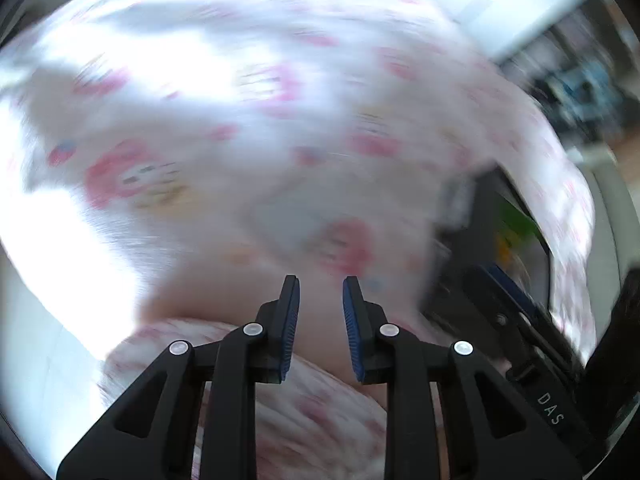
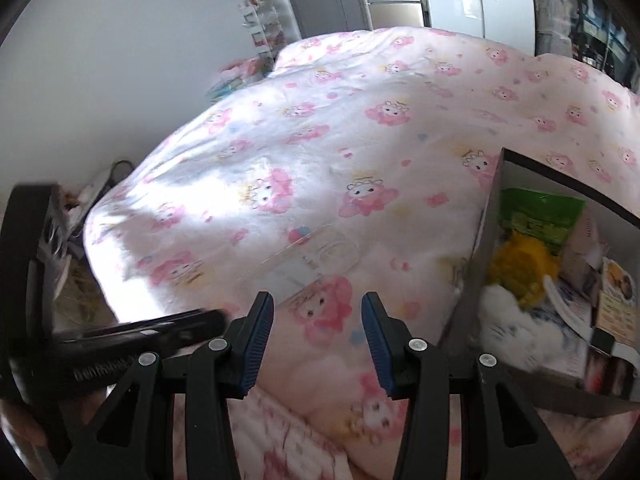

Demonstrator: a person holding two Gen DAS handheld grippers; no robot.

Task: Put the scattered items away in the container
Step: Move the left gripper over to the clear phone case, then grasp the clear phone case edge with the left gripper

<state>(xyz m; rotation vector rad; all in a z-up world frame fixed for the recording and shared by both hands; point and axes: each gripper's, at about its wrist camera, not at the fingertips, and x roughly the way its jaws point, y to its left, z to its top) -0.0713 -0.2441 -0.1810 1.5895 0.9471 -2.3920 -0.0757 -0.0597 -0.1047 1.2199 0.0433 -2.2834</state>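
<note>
A clear plastic packet [image 2: 316, 256] lies flat on the pink cartoon-print duvet [image 2: 360, 128], just beyond my right gripper [image 2: 318, 304], which is open with nothing between its blue pads. To the right stands the open cardboard box [image 2: 480, 264]; inside are a green packet [image 2: 536, 216], a yellow fluffy item [image 2: 520, 264], a white fluffy item [image 2: 504, 320] and printed packs. The left wrist view is smeared by motion. My left gripper [image 1: 321, 284] hangs over the duvet [image 1: 240, 120] with a narrow bare gap between its pads. The box's contents [image 1: 516, 216] show at the right.
One blue-padded finger [image 1: 508, 288] of the right gripper shows at the right of the left wrist view. The left tool's black housing [image 2: 28, 264] fills the right wrist view's left edge. A white shelf rack [image 2: 260, 36] and cluttered floor [image 2: 76, 216] lie beyond the bed's left side.
</note>
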